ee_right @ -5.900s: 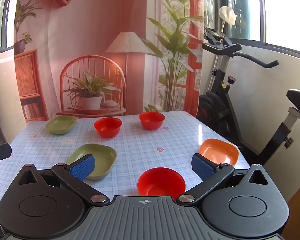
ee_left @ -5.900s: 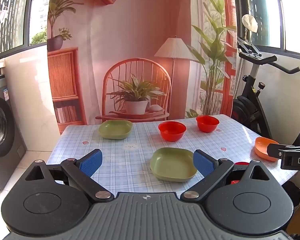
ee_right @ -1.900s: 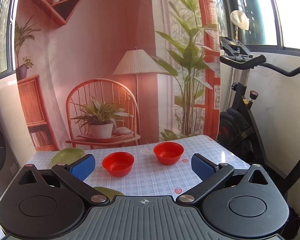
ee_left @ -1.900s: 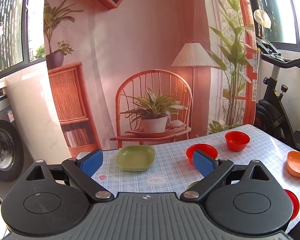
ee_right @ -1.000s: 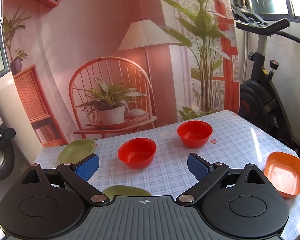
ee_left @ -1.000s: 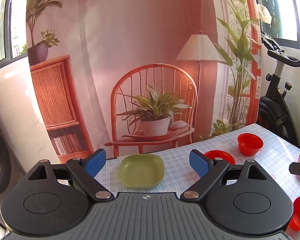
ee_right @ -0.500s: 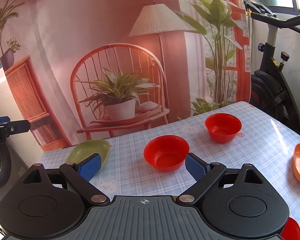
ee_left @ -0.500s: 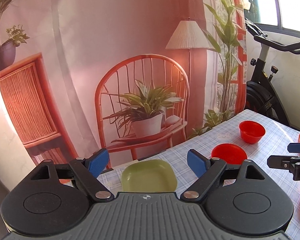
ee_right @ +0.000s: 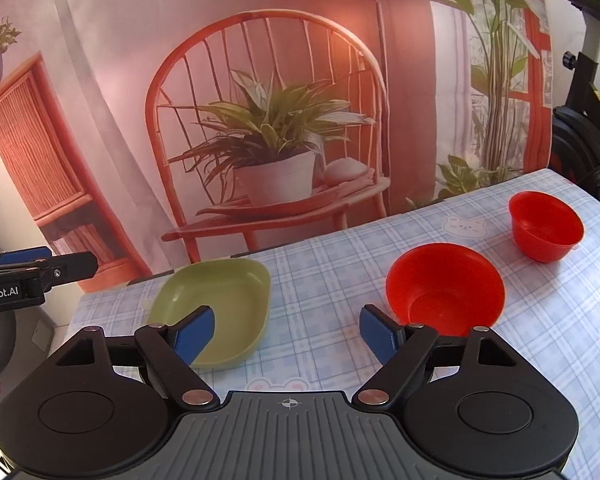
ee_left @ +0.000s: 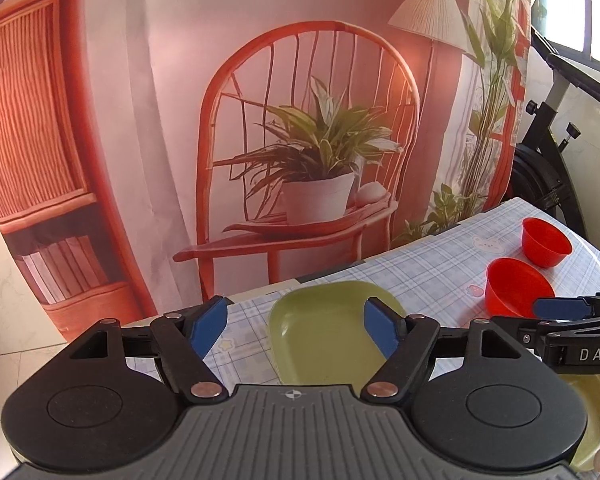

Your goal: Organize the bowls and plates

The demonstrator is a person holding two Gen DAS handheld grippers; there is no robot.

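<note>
**Both hand-held grippers closing in on far dishes, nothing gripped yet**

Change since 1 s ago: the left hand-held gripper (ee_left: 294, 326) has moved up to the green plate (ee_left: 324, 332), which was a bit ahead and now fills the gap between the fingers, low centre. The right hand-held gripper (ee_right: 286, 334) has moved in too; the near red bowl (ee_right: 446, 286) now sits just past its right finger at 2 o'clock. Judgement: approach phase is over, the pick is next, plate to the left one, bowl likely to the right.

Left: jaws wide open, empty. The plate's near part lies between the pads; can't tell if either pad touches the rim.

Right: wide open, empty. Its left pad (ee_right: 194, 334) overlaps the plate's near edge in view; contact unclear.

Layout on the checked surface (ee_right: 332, 280): plate at the far left corner, near red bowl to its right, second red bowl (ee_right: 546, 226) further on at 2 o'clock. All apart, nothing stacked.
</note>
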